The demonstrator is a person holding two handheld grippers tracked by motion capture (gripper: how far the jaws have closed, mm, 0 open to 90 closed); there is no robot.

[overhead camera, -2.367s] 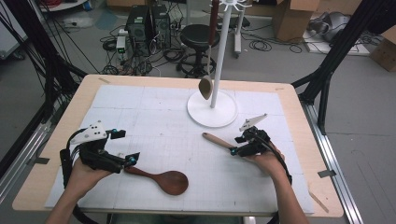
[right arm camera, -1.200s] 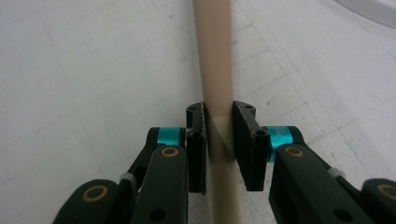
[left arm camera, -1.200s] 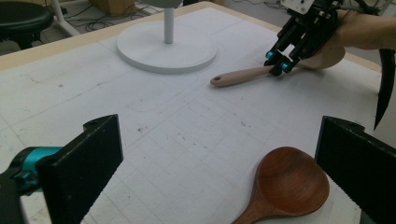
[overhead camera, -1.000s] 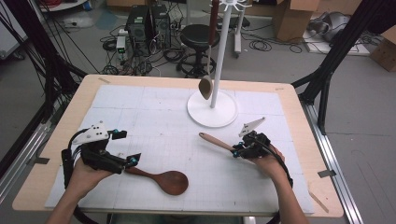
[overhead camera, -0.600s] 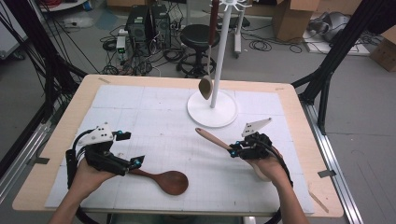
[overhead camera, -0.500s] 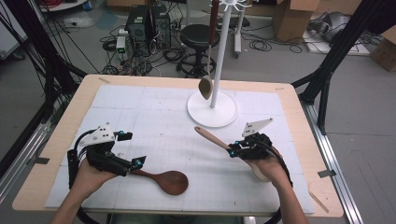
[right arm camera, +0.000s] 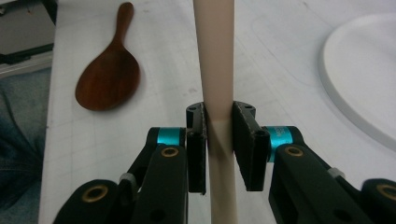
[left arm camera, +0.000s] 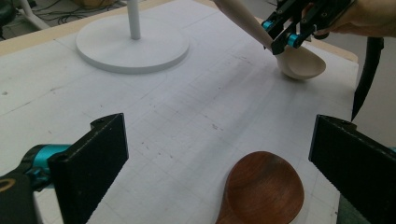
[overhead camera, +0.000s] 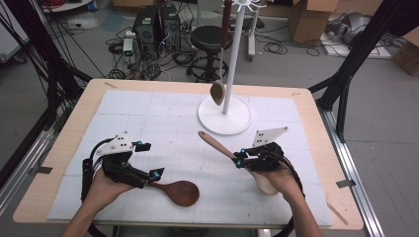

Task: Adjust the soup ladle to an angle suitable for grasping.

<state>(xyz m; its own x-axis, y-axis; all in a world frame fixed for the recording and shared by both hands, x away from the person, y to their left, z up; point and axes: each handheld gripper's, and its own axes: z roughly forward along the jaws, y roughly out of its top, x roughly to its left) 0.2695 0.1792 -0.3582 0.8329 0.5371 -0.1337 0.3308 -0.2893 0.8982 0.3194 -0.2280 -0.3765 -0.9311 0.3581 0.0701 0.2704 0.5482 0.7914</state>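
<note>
A pale wooden spoon [overhead camera: 216, 144] is tilted, its handle pointing up to the left and its bowl [overhead camera: 267, 185] low by the person's right hand. My right gripper [overhead camera: 240, 159] is shut on its handle, and in the right gripper view both pads [right arm camera: 196, 140] press the pale handle [right arm camera: 215, 56]. A dark wooden spoon [overhead camera: 181, 192] lies flat near the front edge. My left gripper [overhead camera: 152, 159] stands open over its handle end. In the left gripper view the wide-apart jaws frame the dark bowl [left arm camera: 262, 190].
A white stand [overhead camera: 225, 116] with a round base and a tall pole rises at the back centre, and a brown spoon [overhead camera: 217, 92] hangs from it. The white mat [overhead camera: 148, 113] covers the wooden table. Cables trail from both grippers.
My right gripper has risen with the pale spoon, whose handle now points higher and farther left. My left gripper has shifted right toward the dark spoon.
</note>
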